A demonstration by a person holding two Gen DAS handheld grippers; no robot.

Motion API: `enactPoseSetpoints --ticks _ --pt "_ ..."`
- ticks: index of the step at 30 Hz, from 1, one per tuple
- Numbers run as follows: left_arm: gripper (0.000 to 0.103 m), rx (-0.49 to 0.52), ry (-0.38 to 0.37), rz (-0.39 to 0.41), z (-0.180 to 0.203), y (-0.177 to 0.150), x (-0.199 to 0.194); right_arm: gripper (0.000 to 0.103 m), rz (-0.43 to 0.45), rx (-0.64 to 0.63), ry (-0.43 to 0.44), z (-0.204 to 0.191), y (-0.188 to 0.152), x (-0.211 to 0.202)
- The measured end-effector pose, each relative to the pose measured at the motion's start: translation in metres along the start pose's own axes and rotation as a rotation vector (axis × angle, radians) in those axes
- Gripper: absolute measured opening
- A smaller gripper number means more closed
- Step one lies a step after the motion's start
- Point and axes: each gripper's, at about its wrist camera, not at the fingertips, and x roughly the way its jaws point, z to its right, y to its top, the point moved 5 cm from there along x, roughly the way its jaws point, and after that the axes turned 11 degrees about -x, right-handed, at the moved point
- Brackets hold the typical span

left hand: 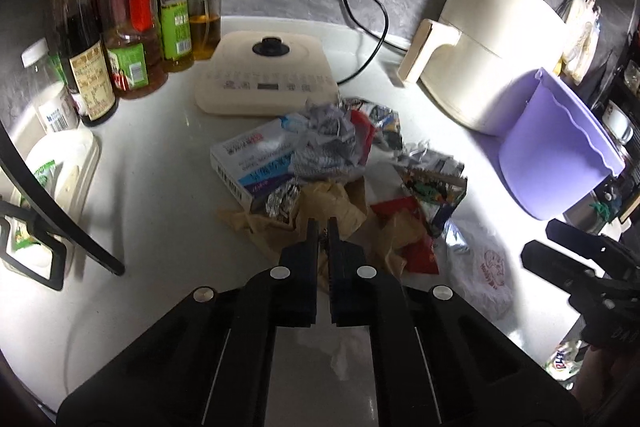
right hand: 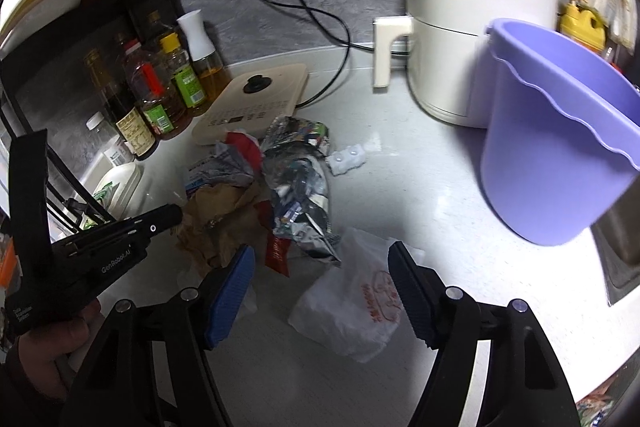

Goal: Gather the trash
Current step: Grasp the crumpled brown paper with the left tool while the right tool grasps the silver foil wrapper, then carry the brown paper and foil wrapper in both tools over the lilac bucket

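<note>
A trash pile lies mid-counter: a blue-and-white box (left hand: 248,155), crumpled grey paper (left hand: 328,143), foil wrappers (left hand: 432,183) (right hand: 300,187), a red wrapper (right hand: 278,251) and brown paper (left hand: 340,203) (right hand: 224,215). My left gripper (left hand: 323,227) (right hand: 174,217) is shut, its tips pinching the near edge of the brown paper. A white plastic bag (right hand: 352,307) (left hand: 488,275) with red print lies nearest. My right gripper (right hand: 320,249) (left hand: 540,241) hovers open over the bag's far end, pads not touching it. A purple bucket (right hand: 552,155) (left hand: 560,155) sits tilted at the right.
Oil and sauce bottles (left hand: 128,27) stand at the back left beside a cream induction cooker (left hand: 268,75). A cream air fryer (right hand: 472,27) with cables (right hand: 312,15) is behind the bucket. A black rack (right hand: 60,187) borders the left, and a sink edge (right hand: 620,259) the right.
</note>
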Motion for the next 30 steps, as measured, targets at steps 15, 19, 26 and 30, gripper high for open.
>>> enactPoseSetpoints --ticks 15,19,26,30 --pt "0.004 -0.009 -0.030 0.162 0.003 0.049 -0.032 0.045 -0.010 -0.039 0.074 -0.018 0.032 0.038" --pt "0.004 -0.020 -0.014 0.174 0.000 0.056 -0.028 0.036 -0.031 -0.040 0.094 -0.019 0.037 0.053" --pt "0.004 -0.022 -0.006 0.175 -0.003 0.064 -0.022 0.003 -0.085 -0.041 0.154 -0.025 0.038 0.079" --pt "0.004 -0.014 -0.013 0.181 0.002 0.066 -0.023 0.001 -0.051 -0.034 0.152 -0.023 0.042 0.071"
